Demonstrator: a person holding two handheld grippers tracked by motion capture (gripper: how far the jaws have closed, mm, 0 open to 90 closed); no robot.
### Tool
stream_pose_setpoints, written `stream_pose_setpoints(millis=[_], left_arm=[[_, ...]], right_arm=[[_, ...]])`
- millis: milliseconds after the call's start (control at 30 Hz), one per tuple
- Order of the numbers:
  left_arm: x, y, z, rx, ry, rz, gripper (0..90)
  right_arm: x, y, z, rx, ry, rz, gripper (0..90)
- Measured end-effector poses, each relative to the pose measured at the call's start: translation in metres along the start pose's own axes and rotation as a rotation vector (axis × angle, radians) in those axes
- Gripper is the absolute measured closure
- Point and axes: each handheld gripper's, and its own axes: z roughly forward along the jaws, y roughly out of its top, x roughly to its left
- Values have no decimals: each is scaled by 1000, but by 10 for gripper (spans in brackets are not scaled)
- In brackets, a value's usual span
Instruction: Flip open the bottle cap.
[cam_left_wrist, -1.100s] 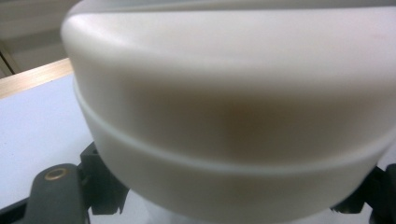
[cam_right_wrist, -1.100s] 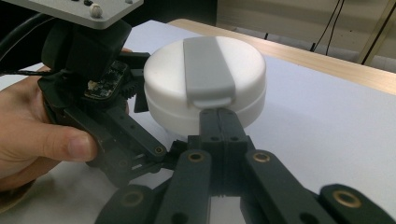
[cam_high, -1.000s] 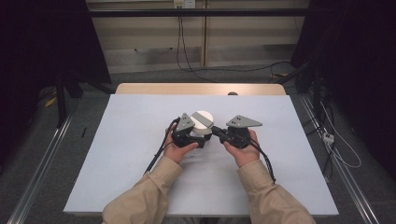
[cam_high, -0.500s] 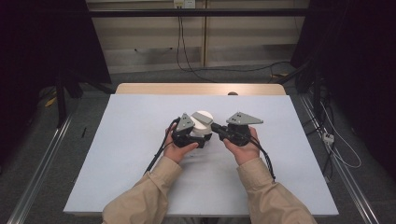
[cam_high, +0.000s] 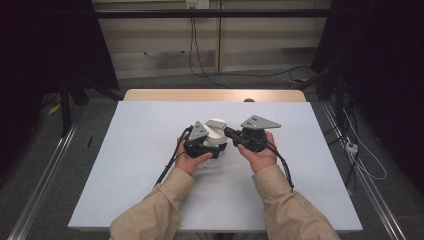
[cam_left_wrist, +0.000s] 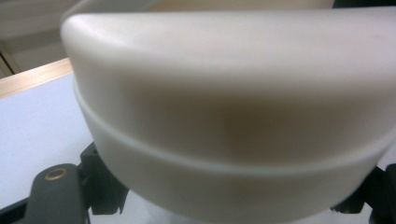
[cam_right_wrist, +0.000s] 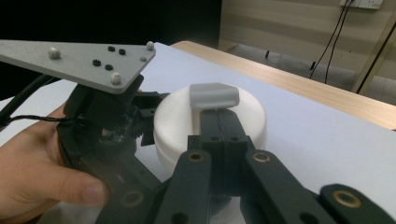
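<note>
Both my grippers on the white round container, mid-table.

My left gripper clamps the white container by its body, just above the white table. My right gripper is closed tight, jaws together, gripping the grey tab on its lid.

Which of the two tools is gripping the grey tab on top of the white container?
The right tool, jaws shut on the grey tab. The left tool clamps the white container at its side instead.
</note>
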Motion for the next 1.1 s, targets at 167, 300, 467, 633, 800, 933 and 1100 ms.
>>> stream_pose_setpoints(millis=[167,300,467,633,800,933,1100], left_arm=[[0,0,0,1,0,1,186],[0,0,0,2,0,4,186],[0,0,0,-1,0,0,186],[0,0,0,0,2,1,186],[0,0,1,-4,-1,-5,186],[0,0,1,-6,-2,-6,186],[0,0,1,-6,-3,-7,186]], right_arm=[[1,5,2,-8,3,-7,900],[0,8,4,-10,0,-11,900],[0,12,6,-16,-2,-18,900],[0,15,8,-18,-4,-16,900],[1,17,10,-20,2,-21,900],[1,19,12,-21,0,-23,900],[2,22,15,-22,1,-28,900]])
